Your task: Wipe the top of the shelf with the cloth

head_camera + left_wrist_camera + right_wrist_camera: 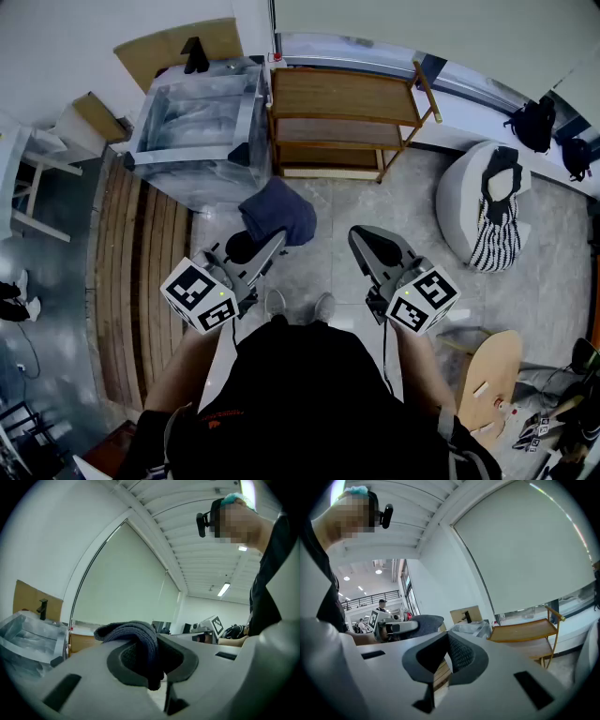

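Observation:
The wooden shelf (pixel 342 94) stands ahead against the window wall, and its top board is bare. It also shows in the right gripper view as the shelf (pixel 529 630) at the right. A dark blue-grey cloth (pixel 278 211) hangs from my left gripper (pixel 274 241), which is shut on it and held at waist height, well short of the shelf. In the left gripper view the cloth (pixel 136 641) bunches over the closed jaws of the left gripper (pixel 152 667). My right gripper (pixel 367 242) is shut with nothing in it, seen close as the right gripper (pixel 447 656).
A plastic-wrapped metal unit (pixel 202 122) stands just left of the shelf, with cardboard (pixel 178 47) behind it. A white seat with a striped cloth (pixel 483 211) sits to the right. Wooden slats (pixel 141 272) lie at the left, and a round wooden stool (pixel 492 375) at the lower right.

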Motion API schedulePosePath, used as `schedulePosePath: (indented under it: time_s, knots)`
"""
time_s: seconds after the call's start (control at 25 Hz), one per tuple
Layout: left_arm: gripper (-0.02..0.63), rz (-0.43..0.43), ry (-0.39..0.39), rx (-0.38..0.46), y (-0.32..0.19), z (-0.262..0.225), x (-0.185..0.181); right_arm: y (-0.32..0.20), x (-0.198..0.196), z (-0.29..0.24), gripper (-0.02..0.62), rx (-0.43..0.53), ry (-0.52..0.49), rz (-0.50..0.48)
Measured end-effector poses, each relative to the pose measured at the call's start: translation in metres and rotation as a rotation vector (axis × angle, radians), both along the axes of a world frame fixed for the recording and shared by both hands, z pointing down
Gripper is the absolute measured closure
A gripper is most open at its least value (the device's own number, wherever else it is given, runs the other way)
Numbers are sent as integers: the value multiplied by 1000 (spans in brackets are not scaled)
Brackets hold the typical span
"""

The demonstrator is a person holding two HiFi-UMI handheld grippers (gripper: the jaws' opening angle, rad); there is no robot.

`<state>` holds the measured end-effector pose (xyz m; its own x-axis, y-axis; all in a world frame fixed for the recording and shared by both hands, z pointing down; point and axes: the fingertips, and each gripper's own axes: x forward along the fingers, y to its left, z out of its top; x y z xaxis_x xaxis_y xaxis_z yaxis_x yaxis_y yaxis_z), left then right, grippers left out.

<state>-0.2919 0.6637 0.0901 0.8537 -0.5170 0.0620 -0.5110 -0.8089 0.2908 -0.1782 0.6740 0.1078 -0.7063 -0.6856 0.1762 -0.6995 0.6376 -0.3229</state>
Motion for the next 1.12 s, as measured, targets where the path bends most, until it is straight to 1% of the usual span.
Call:
schedulePosePath:
  time_s: [0.36, 0.56, 0.68, 0.84, 0.96, 1.12]
  knots:
    - [555, 1, -1, 7, -10, -2, 8, -11, 7, -1, 591, 8, -3, -4]
    - [555, 0, -8, 4, -13, -1, 14, -17, 16, -4, 591, 12, -43, 20]
    - [555, -8, -10, 4, -14, 2, 20, -17, 21, -3, 591, 12, -45, 13]
    - [555, -21, -16, 12, -10, 2, 34, -13, 33, 0, 591, 12, -39, -8]
    - [555, -28, -37, 30, -6, 2, 48, -11, 46, 1, 591, 14, -40, -20]
    - [555, -32, -44, 37, -1, 5, 68, -7, 65, 3, 591, 19, -46, -35]
